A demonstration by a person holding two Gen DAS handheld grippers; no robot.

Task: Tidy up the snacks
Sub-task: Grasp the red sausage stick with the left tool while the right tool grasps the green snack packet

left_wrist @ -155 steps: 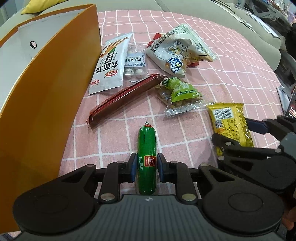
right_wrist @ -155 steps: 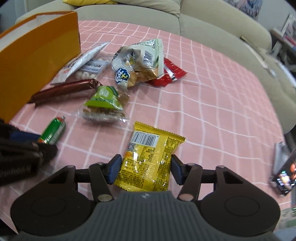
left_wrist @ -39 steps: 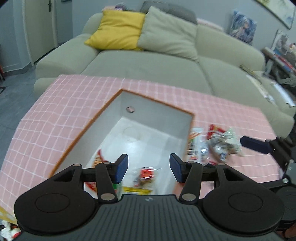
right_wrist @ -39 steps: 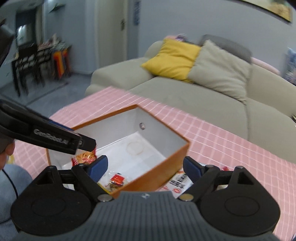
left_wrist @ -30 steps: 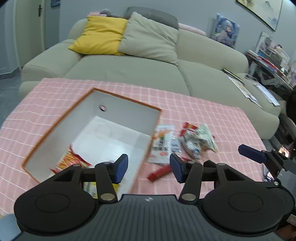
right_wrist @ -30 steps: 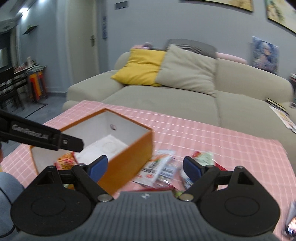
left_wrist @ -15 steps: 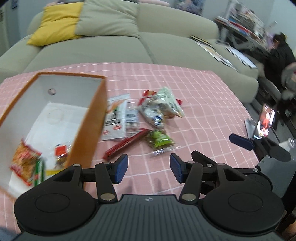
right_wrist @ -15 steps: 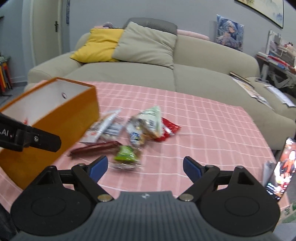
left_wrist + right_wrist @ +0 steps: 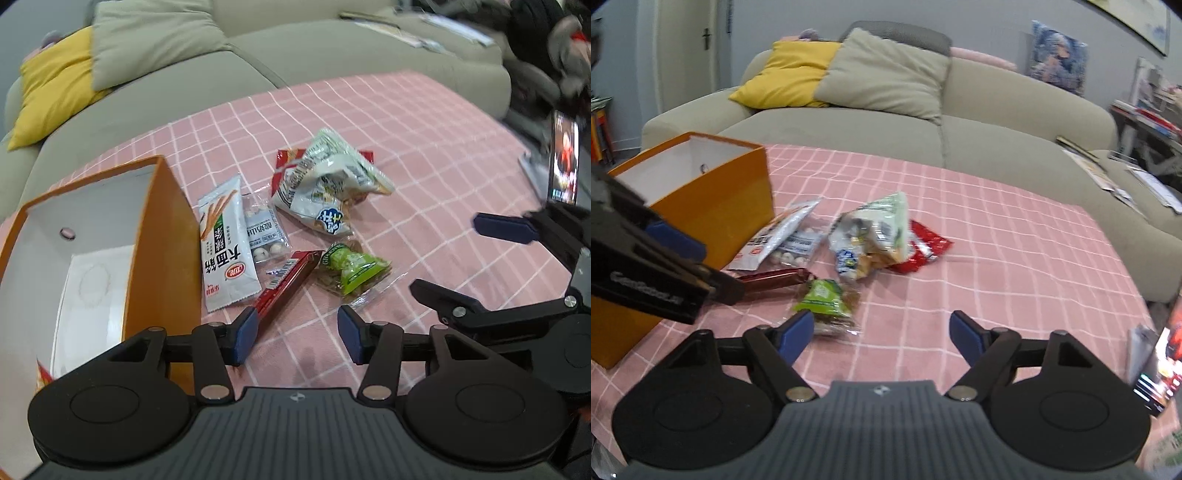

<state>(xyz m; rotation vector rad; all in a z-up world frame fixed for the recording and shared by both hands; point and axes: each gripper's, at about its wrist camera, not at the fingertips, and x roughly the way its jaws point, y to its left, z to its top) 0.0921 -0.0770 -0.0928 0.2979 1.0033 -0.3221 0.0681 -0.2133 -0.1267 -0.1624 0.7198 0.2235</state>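
Several snacks lie on the pink checked cloth beside an orange box (image 9: 159,236) (image 9: 713,199): a white noodle-stick packet (image 9: 225,251), a small clear candy pack (image 9: 264,230), a long dark-red stick (image 9: 286,282) (image 9: 772,277), a green packet (image 9: 352,271) (image 9: 825,299), a big white crumpled bag (image 9: 328,192) (image 9: 875,232) and a red packet (image 9: 925,245) under it. My left gripper (image 9: 297,334) hovers just short of the red stick's near end, jaws closing, nothing between them. My right gripper (image 9: 881,334) hangs right of the green packet, jaws closing on empty air.
The box stands at the left, with a snack corner (image 9: 42,374) showing inside. A grey-green sofa (image 9: 923,122) with yellow and beige cushions runs behind the table. A lit phone (image 9: 563,162) (image 9: 1161,369) stands at the right edge.
Both grippers have swung away from the box and dropped toward the snack pile on the cloth. Both pairs of jaws stand a little narrower than before.
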